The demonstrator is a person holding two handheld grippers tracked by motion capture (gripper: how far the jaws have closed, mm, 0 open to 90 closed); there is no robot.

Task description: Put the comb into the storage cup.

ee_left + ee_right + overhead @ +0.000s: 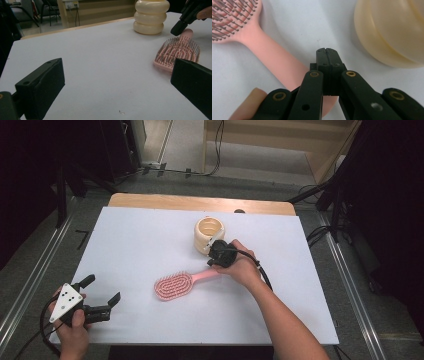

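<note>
High view: the pink brush [173, 286] lies bristles-up mid-worktop [135, 250], its handle pointing toward the cream holder [209, 235]. The right gripper [214, 261] hovers just above the handle's end, jaws pressed together on nothing, as the right gripper view confirms. The left gripper [104, 291] rests released near the worktop's near-left corner, well apart from the brush. A sound grasp likely requires parting the jaws, straddling the handle across its narrow width, and closing squarely, clear of the holder.

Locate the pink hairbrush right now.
In the high view, the hairbrush lies mid-table, bristles up, its handle pointing toward the right claw, just in front of the cream ribbed cup.
</note>
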